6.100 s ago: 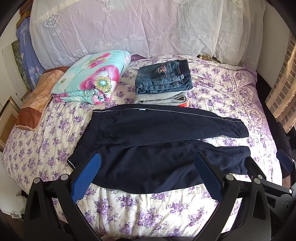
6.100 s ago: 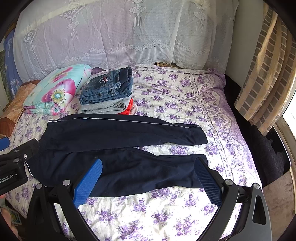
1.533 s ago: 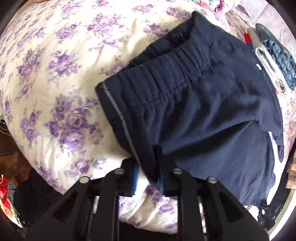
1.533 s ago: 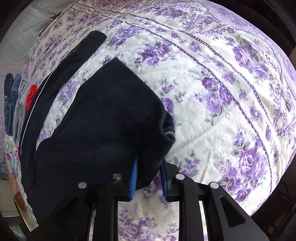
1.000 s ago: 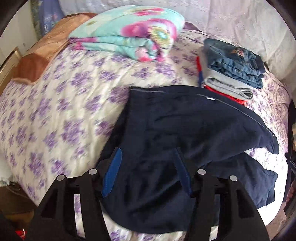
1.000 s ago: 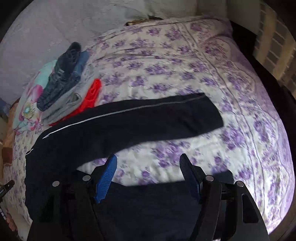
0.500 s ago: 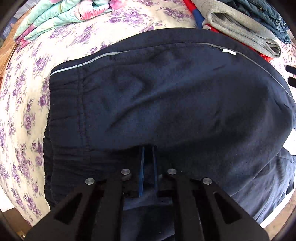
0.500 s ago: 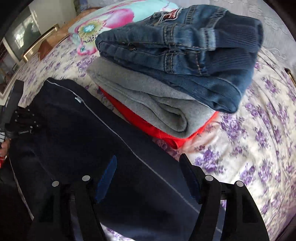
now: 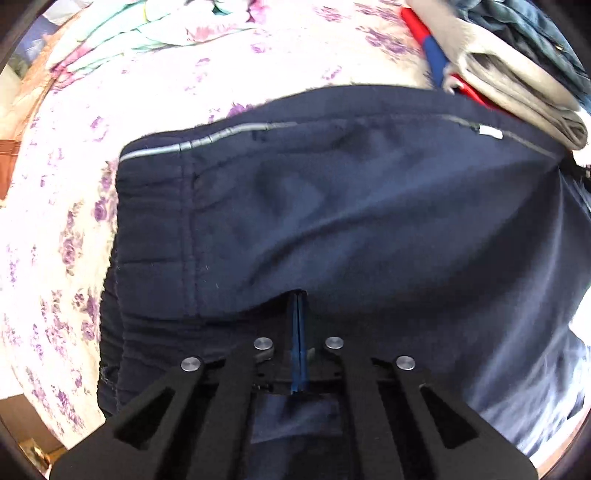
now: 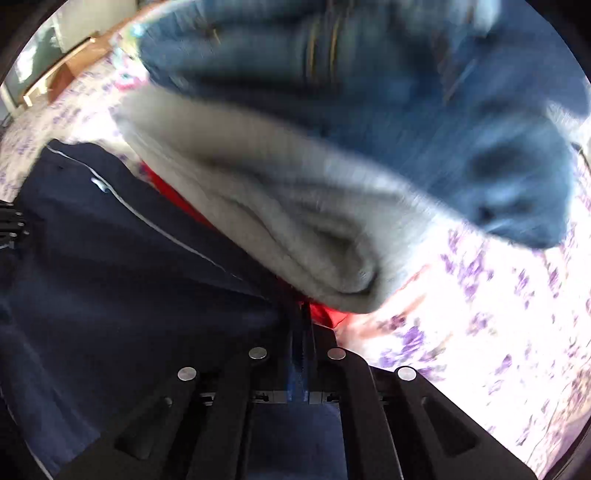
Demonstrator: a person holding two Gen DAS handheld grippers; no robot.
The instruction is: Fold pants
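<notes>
Left wrist view: the left hand-held gripper has its blue pads pressed together on a fold of the navy pants, which lie across the floral bed with the elastic waistband toward the left. The pinch looks thin; a sharp pull could slip the fabric free and drag the layers askew. A folded quilt sits well back.

Right wrist view: the right hand-held gripper is likewise clamped tight, apparently on the pants' piped edge, though motion blur makes the grip uncertain. Just beyond its tips lies a stack of folded clothes, with grey and red garments under the jeans. That pile crowds the far edge, so carrying the leg onward risks nudging or snagging it.
</notes>
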